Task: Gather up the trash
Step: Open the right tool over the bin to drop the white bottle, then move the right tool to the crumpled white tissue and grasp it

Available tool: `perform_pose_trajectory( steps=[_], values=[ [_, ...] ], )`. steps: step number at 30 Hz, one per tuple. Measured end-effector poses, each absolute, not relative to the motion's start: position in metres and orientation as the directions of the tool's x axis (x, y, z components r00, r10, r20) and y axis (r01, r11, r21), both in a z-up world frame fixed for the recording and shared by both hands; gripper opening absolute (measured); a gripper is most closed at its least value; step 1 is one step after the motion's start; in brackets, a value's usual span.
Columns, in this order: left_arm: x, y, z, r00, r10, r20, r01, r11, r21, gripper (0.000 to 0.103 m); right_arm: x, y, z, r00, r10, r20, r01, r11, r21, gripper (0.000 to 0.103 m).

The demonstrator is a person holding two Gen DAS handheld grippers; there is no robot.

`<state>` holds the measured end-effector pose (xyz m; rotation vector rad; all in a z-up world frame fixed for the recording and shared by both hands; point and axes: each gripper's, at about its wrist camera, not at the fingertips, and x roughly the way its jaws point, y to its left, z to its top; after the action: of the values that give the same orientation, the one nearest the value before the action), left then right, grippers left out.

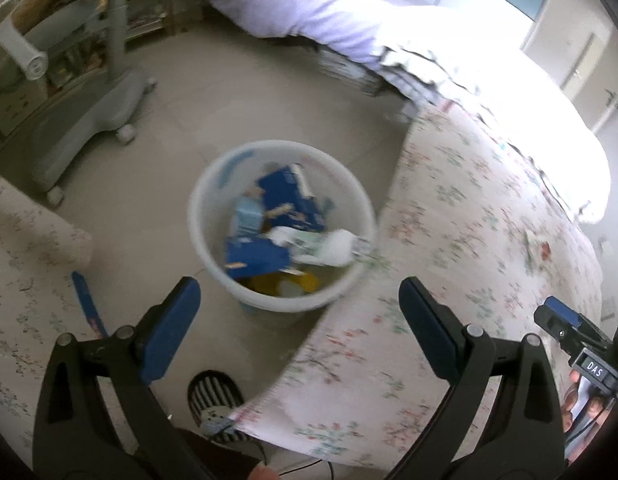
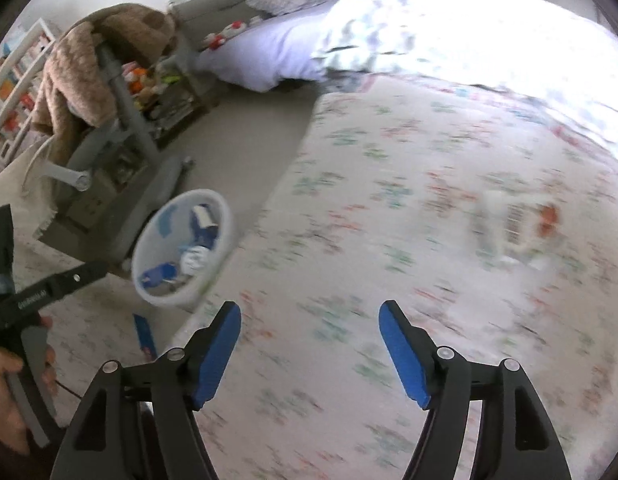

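A white round waste bin (image 1: 213,184) stands on the floor beside the bed, holding blue cartons (image 1: 287,196) and a white wrapper (image 1: 329,246). It also shows in the right wrist view (image 2: 225,216). My left gripper (image 1: 299,306) is open and empty, just above the bin's near rim. My right gripper (image 2: 311,326) is open and empty over the floral bedspread (image 2: 389,220). A blurred white and red piece of trash (image 2: 513,224) lies on the bedspread ahead and to the right of it; it shows small in the left wrist view (image 1: 539,246). A blue flat wrapper (image 1: 87,304) lies on the floor left of the bin.
A grey wheeled chair base (image 1: 85,120) stands behind the bin, with a brown blanket (image 2: 81,76) draped over the chair. A floral cushion (image 1: 29,248) is at the left. A white duvet (image 2: 469,28) covers the far bed. A striped slipper (image 1: 213,396) lies under my left gripper.
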<state>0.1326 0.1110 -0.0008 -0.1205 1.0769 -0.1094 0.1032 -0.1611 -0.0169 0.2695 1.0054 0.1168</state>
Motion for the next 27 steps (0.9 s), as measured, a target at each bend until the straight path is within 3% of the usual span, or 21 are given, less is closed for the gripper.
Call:
perform_pose_trajectory(
  steps=[15,27],
  values=[
    [0.096,0.02,-0.02,0.445,-0.2,-0.873,0.238,0.966,-0.1,0.102,0.003,-0.24,-0.031,0.575,0.025,-0.818,0.148,0.98,0.134,0.08],
    [0.083,-0.014,-0.055,0.399,-0.193,-0.897,0.316,0.947,-0.063,0.102,-0.014,-0.247,-0.073,0.56,-0.016,-0.828,0.165,0.982,0.093,0.081]
  ],
)
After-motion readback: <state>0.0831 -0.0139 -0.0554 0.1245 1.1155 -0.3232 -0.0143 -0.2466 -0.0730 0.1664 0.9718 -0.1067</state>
